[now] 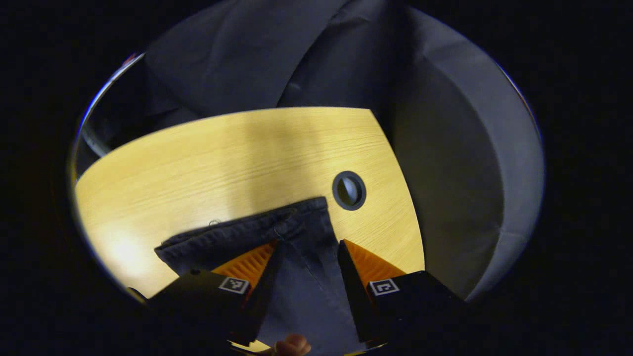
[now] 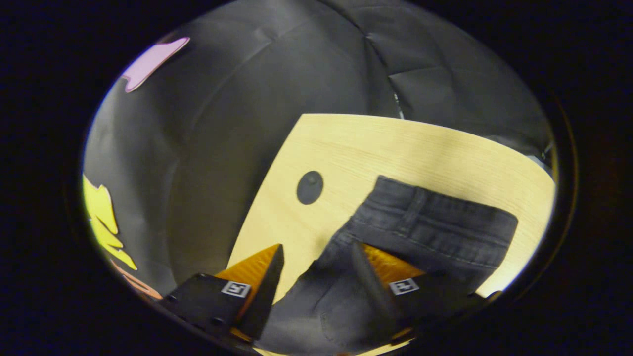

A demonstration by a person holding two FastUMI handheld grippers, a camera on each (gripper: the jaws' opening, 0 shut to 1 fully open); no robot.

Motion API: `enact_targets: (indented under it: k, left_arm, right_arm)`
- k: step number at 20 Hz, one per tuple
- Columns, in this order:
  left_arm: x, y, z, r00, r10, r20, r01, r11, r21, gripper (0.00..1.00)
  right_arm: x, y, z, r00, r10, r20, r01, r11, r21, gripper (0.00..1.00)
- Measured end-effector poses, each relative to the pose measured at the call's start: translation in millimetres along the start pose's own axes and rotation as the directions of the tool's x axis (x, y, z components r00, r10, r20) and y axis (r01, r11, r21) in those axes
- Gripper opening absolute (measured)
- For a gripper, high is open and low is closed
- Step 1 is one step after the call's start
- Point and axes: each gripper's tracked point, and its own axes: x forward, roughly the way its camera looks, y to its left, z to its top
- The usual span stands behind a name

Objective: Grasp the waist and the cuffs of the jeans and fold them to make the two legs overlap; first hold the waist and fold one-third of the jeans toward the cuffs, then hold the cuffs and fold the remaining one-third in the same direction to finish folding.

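Your jeans [image 1: 277,237] lie flat on the pale wood-grain counter [image 1: 198,163], near its round cable hole [image 1: 349,190]; black cloth walls enclose it. Your left gripper [image 1: 306,249] and right gripper [image 2: 316,257] spread their fingers apart over the denim, grasping nothing.

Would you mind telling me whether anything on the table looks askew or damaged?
Nothing stands out: the dark jeans lie on the wooden table, undamaged, with both grippers open over them.

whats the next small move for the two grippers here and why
Probably close both grippers. The left gripper and right gripper each have open fingers with the jeans lying flat on the table between them, so neither is gripping the cloth yet.
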Motion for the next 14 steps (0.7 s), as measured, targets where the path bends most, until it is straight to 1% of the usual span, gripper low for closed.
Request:
enact_targets:
  k: [1, 3, 4, 5, 6, 7, 9, 10, 11, 12, 13, 14]
  left_arm:
    - [-7.9, -9.7, 5.1, 0.999, -0.022, 0.035, 0.020, 0.999, 0.046, 0.75]
    - [-33.1, -27.5, 22.0, 0.989, -0.055, 0.135, 0.032, 0.985, 0.170, 0.76]
    - [-50.5, -42.7, 29.8, 0.978, -0.106, 0.180, 0.059, 0.968, 0.246, 0.77]
    - [-71.5, -60.4, 36.6, 0.960, -0.170, 0.223, 0.089, 0.939, 0.333, 0.77]
    - [-91.2, -68.0, 38.8, 0.934, -0.235, 0.270, 0.104, 0.900, 0.423, 0.77]
    - [-113.8, -82.0, 38.2, 0.904, -0.299, 0.307, 0.108, 0.853, 0.511, 0.77]
    - [-159.7, -105.5, 33.5, 0.842, -0.402, 0.359, 0.081, 0.753, 0.653, 0.78]
    - [-181.8, -114.7, 26.6, 0.815, -0.445, 0.370, 0.065, 0.706, 0.705, 0.78]
    - [-205.4, -123.3, 16.8, 0.795, -0.477, 0.375, 0.055, 0.672, 0.739, 0.79]
    - [-224.0, -125.5, 7.3, 0.777, -0.499, 0.384, 0.037, 0.644, 0.764, 0.78]
    - [-233.4, -123.2, -6.5, 0.767, -0.519, 0.378, 0.034, 0.620, 0.784, 0.79]
    - [-244.6, -119.0, -20.0, 0.756, -0.529, 0.386, 0.025, 0.612, 0.791, 0.81]
  right_arm:
    - [-5.0, 1.5, 0.6, 1.000, -0.012, 0.013, 0.013, 0.998, -0.060, 0.94]
    - [-16.2, 7.3, 2.9, 0.999, -0.004, 0.043, 0.011, 0.986, -0.169, 0.96]
    - [-21.3, 11.2, 4.7, 0.998, 0.006, 0.065, 0.008, 0.976, -0.218, 0.89]
    - [-27.6, 11.3, 5.6, 0.996, 0.015, 0.093, 0.010, 0.964, -0.265, 0.89]
    - [-37.1, 8.8, 8.5, 0.992, 0.021, 0.121, 0.017, 0.952, -0.305, 0.89]
    - [-49.0, 6.2, 10.6, 0.989, 0.026, 0.147, 0.026, 0.939, -0.342, 0.97]
    - [-70.8, -4.9, 10.1, 0.984, 0.023, 0.176, 0.049, 0.918, -0.393, 0.97]
    - [-82.3, -12.2, 11.1, 0.982, 0.017, 0.189, 0.063, 0.910, -0.410, 0.97]
    - [-94.5, -20.3, 13.9, 0.978, 0.010, 0.206, 0.079, 0.904, -0.420, 0.97]
    - [-106.4, -30.3, 14.6, 0.974, -0.002, 0.225, 0.100, 0.900, -0.425, 0.97]
    - [-116.1, -41.0, 12.8, 0.971, -0.010, 0.238, 0.114, 0.896, -0.430, 0.97]
    - [-123.2, -52.5, 12.0, 0.969, -0.023, 0.247, 0.132, 0.891, -0.435, 0.97]
